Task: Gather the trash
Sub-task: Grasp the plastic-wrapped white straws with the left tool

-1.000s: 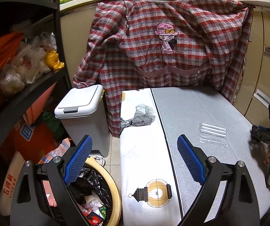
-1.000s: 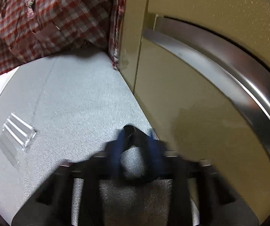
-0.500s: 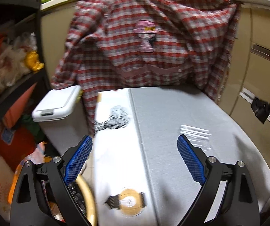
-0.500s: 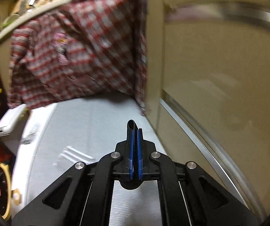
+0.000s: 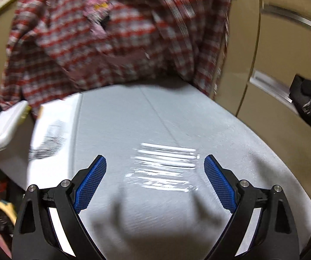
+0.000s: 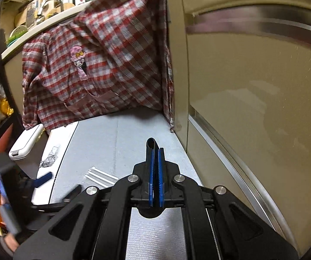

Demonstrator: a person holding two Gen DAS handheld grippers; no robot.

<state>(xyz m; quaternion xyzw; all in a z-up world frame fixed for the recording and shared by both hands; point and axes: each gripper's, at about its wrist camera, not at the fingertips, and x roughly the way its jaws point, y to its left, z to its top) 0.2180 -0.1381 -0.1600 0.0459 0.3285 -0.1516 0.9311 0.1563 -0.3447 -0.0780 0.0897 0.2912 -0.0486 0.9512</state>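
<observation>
A red-and-grey plaid shirt [image 5: 116, 43] with a pink embroidered figure hangs from the counter edge above and drapes down to the back of the grey tabletop [image 5: 116, 117]. Beige cabinet fronts [image 6: 253, 99] with metal handle strips close off the right side. To the left a white lidded bin [image 5: 2, 127] stands just beside the tabletop, and a white cloth strip [image 5: 51, 134] with a black geometric print covers the tabletop's left part.

The trash is a clear plastic wrapper [image 5: 166, 166] lying flat on the grey surface, ridged in parallel white-glinting bands; motion blur smears it, so it may be a sleeve holding thin white sticks. No writing on it can be read.

The left hand-held gripper [image 5: 155, 179] has its blue-padded jaws wide apart, the wrapper lying between and just ahead of them, not touched. The right hand-held gripper [image 6: 155, 151] has its jaws pressed together with nothing between them, above the tabletop's right side by the cabinets.
</observation>
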